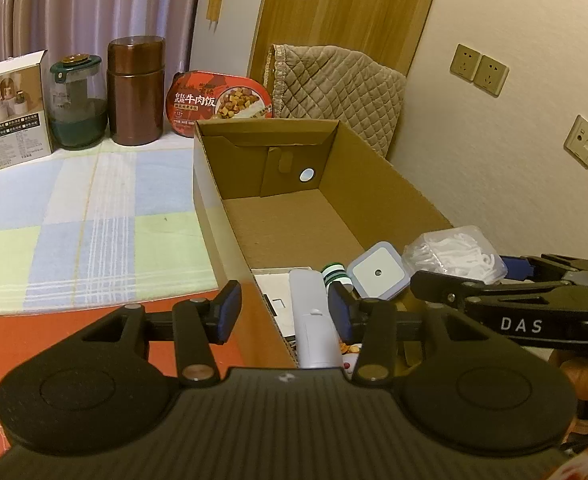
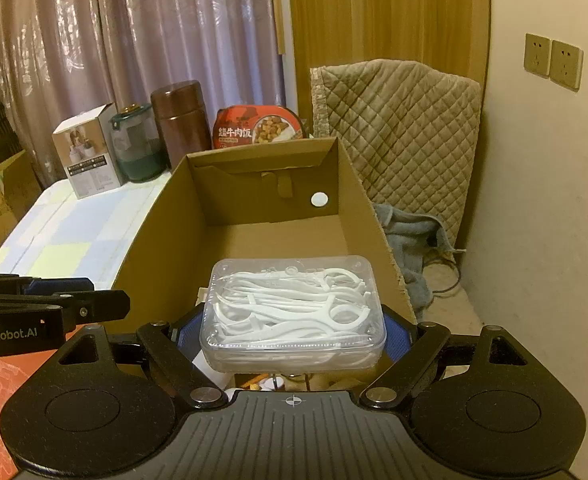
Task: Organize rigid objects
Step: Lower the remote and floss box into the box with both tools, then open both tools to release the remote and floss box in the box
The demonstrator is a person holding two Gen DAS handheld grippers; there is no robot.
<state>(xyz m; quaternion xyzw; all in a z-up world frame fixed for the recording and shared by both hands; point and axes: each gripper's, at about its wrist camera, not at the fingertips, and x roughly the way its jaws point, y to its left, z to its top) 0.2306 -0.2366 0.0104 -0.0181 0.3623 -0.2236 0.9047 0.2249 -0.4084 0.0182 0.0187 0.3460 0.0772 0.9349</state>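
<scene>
right gripper [image 2: 292, 330] clamped on clear floss-pick case [image 2: 292, 316], blue pads pressing both short ends, case hanging over near end of cardboard box [image 2: 158, 240]. left gripper [image 1: 284, 310] spread, nothing pinched, straddling the box's left wall above white remote [image 1: 313, 316].

risks, judged only:
- case smooth and hard, held only by end walls; could slip or pivot out if squeezed unevenly, landing crooked.
- released from this height, could knock square white night light [image 1: 377, 274] or green-striped tube [image 1: 335, 276] already packed below; near end crowded, far floor of box bare.
- lid popping on impact, picks spilling; cannot tell if latch is secure.
- left gripper's inner finger [image 1: 339, 312] just beside remote and tube; any sideways drift could nudge them or catch the wall and shift the box.
- two grippers near each other over one corner, collision possible.
</scene>
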